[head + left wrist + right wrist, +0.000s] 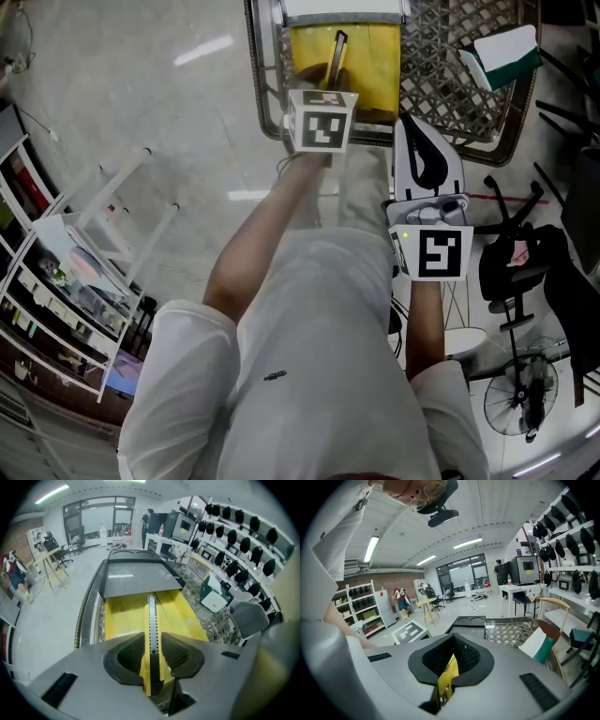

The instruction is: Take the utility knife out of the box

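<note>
1. Over the open yellow rectangular box (123, 616), the person's bare left forearm (272, 225) reaches straight forward, carrying the left gripper (151, 644).
2. Its jaws are clamped on one yellow utility knife with a grey slider strip (151, 613), gripping it near its rear end. The knife points ahead, raised above the box floor.
3. Beside the body, the right forearm (424, 323) is drawn back and bent, with the right gripper (451, 667) just right of the box.
4. Its pads are pressed together. A yellow sliver shows at the slit, and what it is I cannot tell.
5. Counted: two grippers, one knife, one box, one wire-mesh table (441, 84).
</note>
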The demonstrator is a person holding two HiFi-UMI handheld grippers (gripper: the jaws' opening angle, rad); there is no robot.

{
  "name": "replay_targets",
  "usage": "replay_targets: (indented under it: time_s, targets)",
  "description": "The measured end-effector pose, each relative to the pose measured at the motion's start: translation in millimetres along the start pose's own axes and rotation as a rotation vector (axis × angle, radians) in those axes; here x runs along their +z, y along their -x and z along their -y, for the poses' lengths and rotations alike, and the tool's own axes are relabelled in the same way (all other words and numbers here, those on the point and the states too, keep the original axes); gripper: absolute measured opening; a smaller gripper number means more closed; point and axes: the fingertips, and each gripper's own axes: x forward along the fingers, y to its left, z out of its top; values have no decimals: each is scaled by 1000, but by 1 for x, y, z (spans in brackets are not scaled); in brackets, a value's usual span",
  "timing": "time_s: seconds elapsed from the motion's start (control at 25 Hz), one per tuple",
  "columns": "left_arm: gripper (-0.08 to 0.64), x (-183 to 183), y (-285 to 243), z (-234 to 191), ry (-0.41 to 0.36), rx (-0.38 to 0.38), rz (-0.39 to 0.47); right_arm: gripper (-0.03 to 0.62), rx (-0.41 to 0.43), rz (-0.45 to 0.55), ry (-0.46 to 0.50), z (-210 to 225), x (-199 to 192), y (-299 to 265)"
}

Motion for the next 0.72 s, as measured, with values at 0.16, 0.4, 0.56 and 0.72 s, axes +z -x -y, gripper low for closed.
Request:
replay_targets:
  time_s: [0.16, 0.4, 0.56, 0.72]
  targets:
    - [107, 9, 26, 2, 11, -26, 59, -2, -5, 16, 12, -13, 7, 7]
    - [107, 19, 75, 3, 1, -62, 148, -2, -18, 44, 39, -36, 23, 24]
    - [107, 25, 117, 1, -21, -83, 217, -2, -31, 69, 62, -55, 36, 38]
    - [107, 26, 162, 0, -43, -101, 277, -2, -73, 90, 67, -62, 48, 57]
